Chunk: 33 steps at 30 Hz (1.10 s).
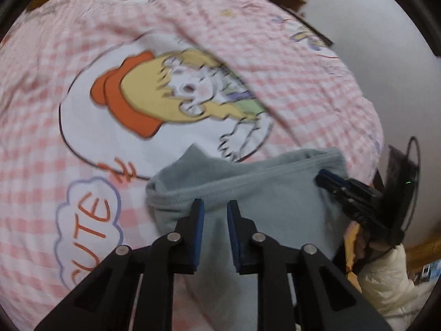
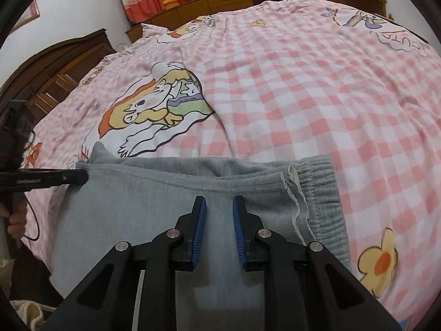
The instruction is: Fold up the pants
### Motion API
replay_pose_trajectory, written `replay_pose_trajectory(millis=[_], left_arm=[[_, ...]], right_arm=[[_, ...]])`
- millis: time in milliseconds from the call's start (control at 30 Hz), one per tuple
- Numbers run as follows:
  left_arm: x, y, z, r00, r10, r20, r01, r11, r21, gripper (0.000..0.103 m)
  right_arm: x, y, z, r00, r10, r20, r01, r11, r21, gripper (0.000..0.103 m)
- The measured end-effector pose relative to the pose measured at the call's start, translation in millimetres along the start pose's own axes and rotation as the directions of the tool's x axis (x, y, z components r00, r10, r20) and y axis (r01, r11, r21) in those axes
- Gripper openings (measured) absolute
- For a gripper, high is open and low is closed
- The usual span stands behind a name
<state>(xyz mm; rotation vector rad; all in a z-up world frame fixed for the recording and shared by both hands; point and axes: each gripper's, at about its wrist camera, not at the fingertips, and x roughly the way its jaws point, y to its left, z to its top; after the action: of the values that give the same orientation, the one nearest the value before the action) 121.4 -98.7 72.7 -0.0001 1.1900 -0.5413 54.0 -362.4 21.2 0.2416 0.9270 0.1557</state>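
While the left wrist view smears with blur, the pants [image 1: 248, 193] show as a grey-blue folded heap on the pink check quilt [image 1: 49, 138], their near part cut off under the left gripper [image 1: 215, 209]; its blue pads stand a narrow gap apart over the cloth, and whether any fabric is pinched there I cannot tell; the right gripper [image 1: 321, 178] reaches in from the side with its tip at the far corner of the pants, its hold hidden; in the right wrist view its jaws are likewise narrow above the cloth, grip unclear, the ribbed waistband [image 2: 322, 193] beside them; writing on the quilt reads "CUTE" [image 1: 91, 220] in a cloud; a cream sleeve [image 1: 386, 275] sits at the edge.
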Motion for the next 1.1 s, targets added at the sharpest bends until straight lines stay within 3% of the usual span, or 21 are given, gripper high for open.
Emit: replay_pose_trajectory(millis=[100,233,433,567,733,933,1100], left_arm=[[26,19,1,1.000,0.028,-0.004,-0.028,0.998,-0.048,0.004],[28,34,0,0.998,-0.049,0.040,0.054,0.991,-0.126,0.003],[11,32,-8,0.996,-0.043,0.077,0.051,0.993,-0.110,0.004],[1,30,-14,0.993,-0.054,0.101,0.065,0.993,-0.103,0.014],[18,32,-12,0.996,-0.029,0.084,0.035,0.997,-0.076,0.015],[6,37,-15,0.991,-0.067,0.118,0.083,0.988,-0.133,0.016],[-7,39,-25,0.992,-0.031,0.126,0.048,0.990,-0.136,0.041]], right_arm=[[-1,0,-1,1.000,0.002,0.005,-0.002,1.000,-0.007,0.021],[-9,4,-3,1.000,-0.021,-0.007,0.021,1.000,0.007,0.021],[-37,28,-14,1.000,-0.016,-0.006,0.016,1.000,0.000,0.021],[-30,42,-30,0.998,-0.020,-0.053,0.019,1.000,-0.015,0.029],[-27,51,-36,0.996,-0.073,-0.057,0.073,0.997,-0.003,0.030],[-44,94,-38,0.998,-0.035,-0.059,0.034,0.999,-0.015,0.033],[-38,150,-51,0.992,0.055,-0.111,-0.061,0.997,-0.051,0.037]])
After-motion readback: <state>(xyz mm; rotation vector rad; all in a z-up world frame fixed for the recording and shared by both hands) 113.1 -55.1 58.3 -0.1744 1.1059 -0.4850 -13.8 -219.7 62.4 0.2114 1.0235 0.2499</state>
